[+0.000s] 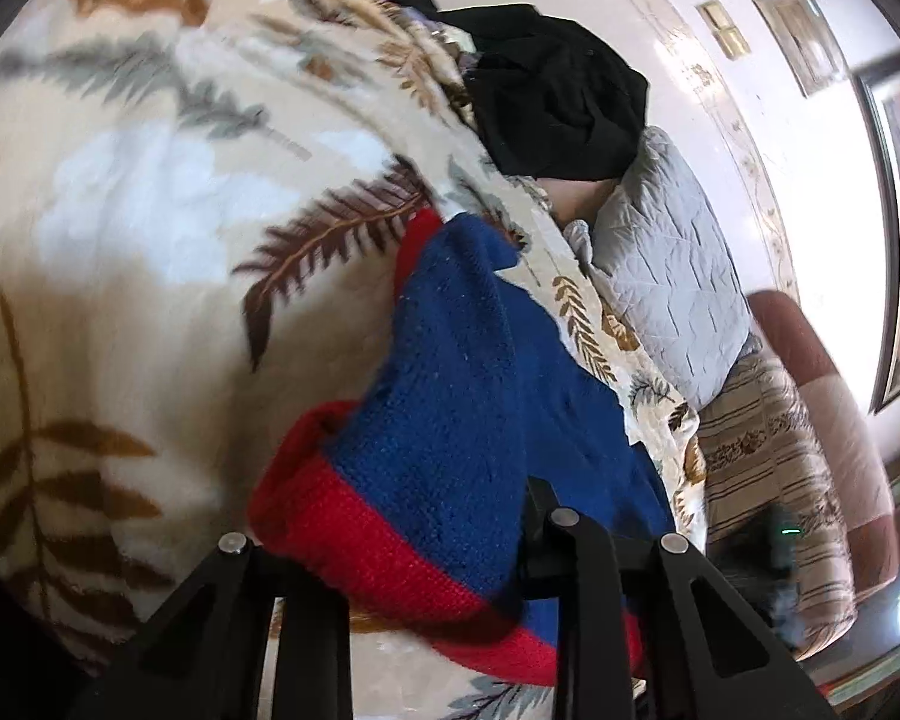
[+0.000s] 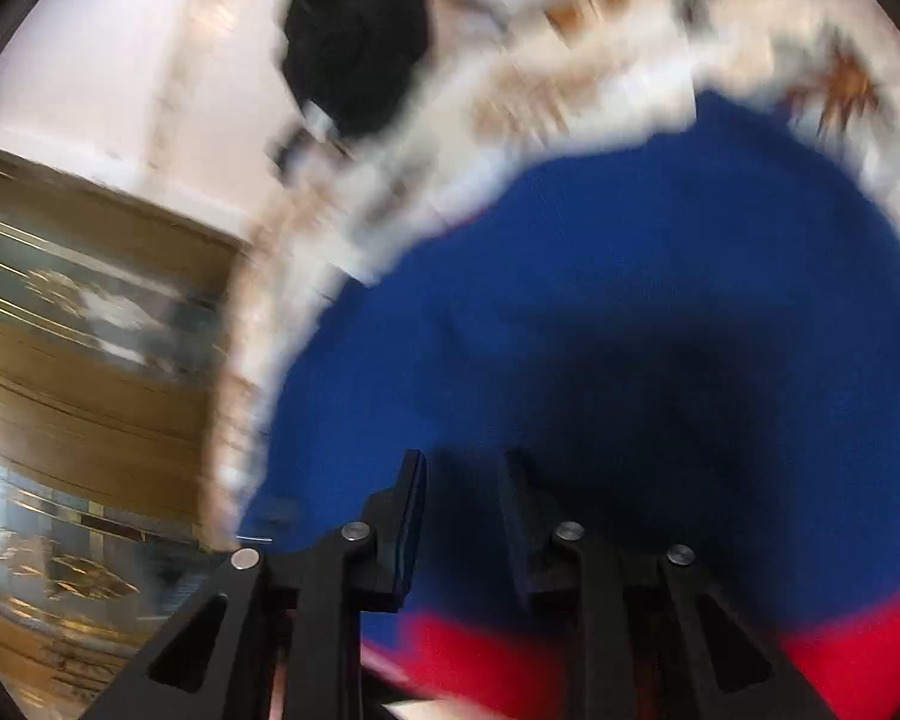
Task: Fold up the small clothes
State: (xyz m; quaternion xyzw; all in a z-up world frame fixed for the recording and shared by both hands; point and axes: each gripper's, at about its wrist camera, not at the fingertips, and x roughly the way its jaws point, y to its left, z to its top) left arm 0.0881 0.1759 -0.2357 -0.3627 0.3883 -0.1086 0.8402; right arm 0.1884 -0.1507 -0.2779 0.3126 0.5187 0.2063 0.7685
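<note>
Mid-fold on blue knitted garment with red ribbed hem (image 1: 450,396) lying on leaf-print fleece bed blanket (image 1: 126,192): left gripper (image 1: 414,546) pinching red hem, right gripper (image 2: 462,480) spread over blue knit, next needing hem carried across.

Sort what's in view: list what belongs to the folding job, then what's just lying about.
Job:
- blue and red knit garment
- left claw, shut on its red hem
- right claw, over it

Lying about:
- black clothes
- leaf-print blanket
- grey quilted pillow
</note>
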